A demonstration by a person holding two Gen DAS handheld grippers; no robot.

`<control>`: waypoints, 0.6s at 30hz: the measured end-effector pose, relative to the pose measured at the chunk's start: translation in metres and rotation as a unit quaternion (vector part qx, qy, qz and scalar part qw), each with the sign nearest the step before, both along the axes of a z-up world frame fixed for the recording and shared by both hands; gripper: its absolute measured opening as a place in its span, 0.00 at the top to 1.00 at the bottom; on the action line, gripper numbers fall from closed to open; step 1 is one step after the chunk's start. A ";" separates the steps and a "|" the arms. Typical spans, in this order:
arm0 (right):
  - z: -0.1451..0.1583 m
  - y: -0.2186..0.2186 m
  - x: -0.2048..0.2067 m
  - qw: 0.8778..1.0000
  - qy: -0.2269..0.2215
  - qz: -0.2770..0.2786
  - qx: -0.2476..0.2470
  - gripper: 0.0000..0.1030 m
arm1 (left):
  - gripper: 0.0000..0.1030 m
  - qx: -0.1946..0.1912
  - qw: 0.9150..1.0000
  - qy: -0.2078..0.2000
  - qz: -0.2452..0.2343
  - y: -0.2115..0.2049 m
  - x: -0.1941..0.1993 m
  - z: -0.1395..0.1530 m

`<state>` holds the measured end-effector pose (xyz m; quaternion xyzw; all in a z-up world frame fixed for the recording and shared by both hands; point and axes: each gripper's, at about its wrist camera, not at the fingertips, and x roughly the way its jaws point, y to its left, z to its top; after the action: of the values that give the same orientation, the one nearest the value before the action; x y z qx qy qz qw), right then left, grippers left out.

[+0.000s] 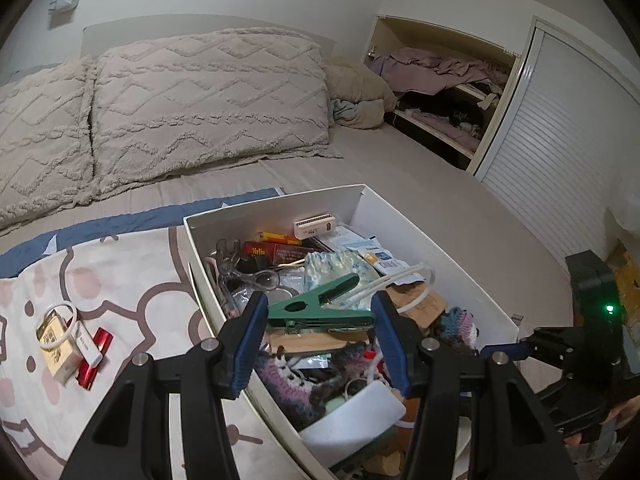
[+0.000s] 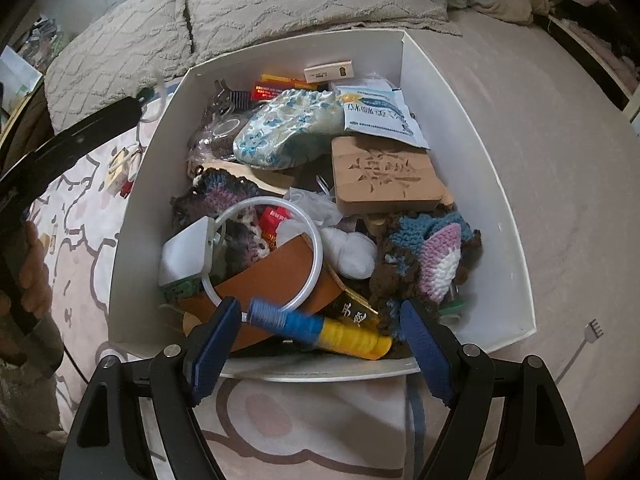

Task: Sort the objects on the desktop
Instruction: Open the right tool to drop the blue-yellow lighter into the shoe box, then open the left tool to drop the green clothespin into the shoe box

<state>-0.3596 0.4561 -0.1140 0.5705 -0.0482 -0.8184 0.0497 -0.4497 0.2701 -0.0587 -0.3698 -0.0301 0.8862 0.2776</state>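
**Mia:** What was in the white box [image 2: 460, 92]?

**Ben:** Lots of mixed-up stuff. It sat on the bed, full to the top. There was a green clip [image 1: 320, 304], a wood block [image 2: 386, 174], a white ring [image 2: 316, 248], some knitted bits and a blue and yellow spool [image 2: 320, 326].

**Mia:** Was the left claw [image 1: 320, 312] holding the clip?

**Ben:** No. Its blue fingers [image 1: 250, 336] were wide apart with nothing in them. The clip lay between them, on top of the pile. I think it was lined up to grab it.

**Mia:** And the right claw [image 2: 316, 328]?

**Ben:** Wide open too, and empty. It hung over the near edge of the box, with the spool right between its fingers.

**Mia:** Was anything sorted yet?

**Ben:** A little. A small carton [image 1: 56, 344], a white stick [image 1: 86, 340] and a red tube [image 1: 94, 358] lay together on the pink cloth [image 1: 132, 280], left of the box. I guess that was one pile. Most things were in the box.
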 end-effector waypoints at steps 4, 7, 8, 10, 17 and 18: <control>0.003 0.002 0.000 1.000 0.006 -0.003 -0.006 0.20 | 0.48 -0.007 1.000 -0.008 -0.014 0.002 0.002 -0.002; 0.003 0.006 0.000 1.000 0.009 -0.011 -0.013 0.20 | 0.48 -0.024 0.999 -0.012 -0.036 0.006 0.012 -0.007; 0.003 0.007 0.001 1.000 0.010 -0.014 -0.015 0.20 | 0.48 -0.030 0.998 -0.015 -0.045 0.008 0.016 -0.009; 0.002 0.010 0.000 1.000 0.012 -0.021 -0.017 0.20 | 0.48 -0.035 0.998 -0.018 -0.058 0.011 0.022 -0.011; 0.001 0.017 0.000 0.999 0.018 -0.043 -0.011 0.20 | 0.48 -0.039 0.994 -0.040 -0.097 0.012 0.044 -0.015; 0.002 0.017 0.000 0.999 0.021 -0.045 -0.011 0.20 | 0.48 -0.040 0.993 -0.043 -0.102 0.012 0.048 -0.016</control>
<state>-0.3595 0.4735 -0.1123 0.5496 -0.0816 -0.8312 0.0195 -0.4021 0.2819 -0.0743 -0.4196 0.0315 0.8370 0.3499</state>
